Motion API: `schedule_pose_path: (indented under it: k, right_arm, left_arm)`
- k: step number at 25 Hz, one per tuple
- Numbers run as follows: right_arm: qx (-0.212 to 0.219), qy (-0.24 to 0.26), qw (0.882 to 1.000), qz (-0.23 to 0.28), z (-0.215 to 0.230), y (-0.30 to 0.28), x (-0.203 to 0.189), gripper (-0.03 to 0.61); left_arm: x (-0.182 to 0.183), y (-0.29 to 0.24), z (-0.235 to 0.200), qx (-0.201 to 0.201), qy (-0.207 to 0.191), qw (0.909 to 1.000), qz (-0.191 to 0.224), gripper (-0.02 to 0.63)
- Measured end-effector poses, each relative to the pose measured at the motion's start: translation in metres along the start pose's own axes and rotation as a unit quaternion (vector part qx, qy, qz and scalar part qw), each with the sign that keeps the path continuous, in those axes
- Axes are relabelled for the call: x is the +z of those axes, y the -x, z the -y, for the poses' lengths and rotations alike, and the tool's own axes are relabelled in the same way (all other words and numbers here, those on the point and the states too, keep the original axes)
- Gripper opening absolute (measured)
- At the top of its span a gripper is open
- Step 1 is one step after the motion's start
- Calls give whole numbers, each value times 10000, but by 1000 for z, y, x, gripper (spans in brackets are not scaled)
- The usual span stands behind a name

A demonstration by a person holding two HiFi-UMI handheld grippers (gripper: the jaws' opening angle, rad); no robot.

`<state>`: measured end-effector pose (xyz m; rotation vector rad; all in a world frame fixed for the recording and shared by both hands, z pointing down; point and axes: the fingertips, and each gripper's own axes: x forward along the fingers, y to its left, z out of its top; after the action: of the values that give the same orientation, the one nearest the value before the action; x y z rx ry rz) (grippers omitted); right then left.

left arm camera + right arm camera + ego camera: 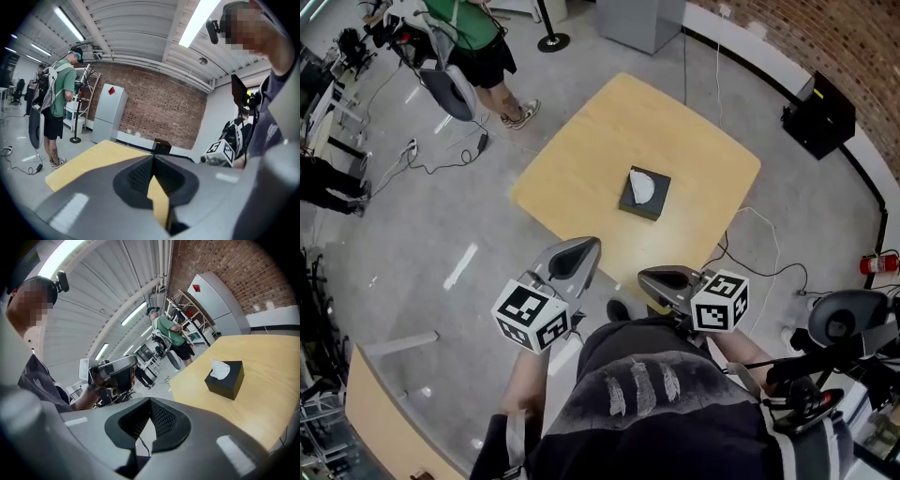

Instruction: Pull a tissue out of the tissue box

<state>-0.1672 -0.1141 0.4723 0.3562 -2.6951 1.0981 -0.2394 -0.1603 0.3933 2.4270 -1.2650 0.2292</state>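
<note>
Short of the table (581, 159), left gripper (581, 247) and right gripper (652, 278) hang clenched, empty; the tissue (642, 187) sits unpulled in the box (660, 195).

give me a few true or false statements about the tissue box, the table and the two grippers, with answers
1. A white tissue sticks out of the black tissue box. True.
2. The left gripper holds a tissue. False: its jaws are shut on nothing.
3. The box stands on the floor. False: it stands on the wooden table.
4. The right gripper is short of the box, not touching it. True.
5. The box lies tipped on its side. False: it sits flat, opening up.
</note>
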Motion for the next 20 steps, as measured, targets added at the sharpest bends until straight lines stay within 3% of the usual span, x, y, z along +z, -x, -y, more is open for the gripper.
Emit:
schedule_pose_path:
  k: [6,14,15,16,17,20]
  right_arm:
    - [-100,-150,9998,62,25,13,6,-2]
    - [-277,-310,9991,116,74,30,10,-2]
    - [-315,-322,9989,103,78,32,9,-2]
    - [-340,-340,9988,93,81,32,7,-2]
    - [-350,-354,9987,86,84,31,6,-2]
    - [-350,-326,9988,50,91,28,10,-2]
  left_arm:
    - [5,-41,-12,59,34,9997,-240,2]
    - [-20,-126,-51,436,262,9952,-836,3]
    - [-24,-136,-53,439,362,9945,-877,33]
    - [-29,-146,-56,430,459,9937,-932,153]
    - [-33,-155,-59,433,522,9927,-1000,220]
    - [-39,-175,-70,535,506,9902,-1188,294]
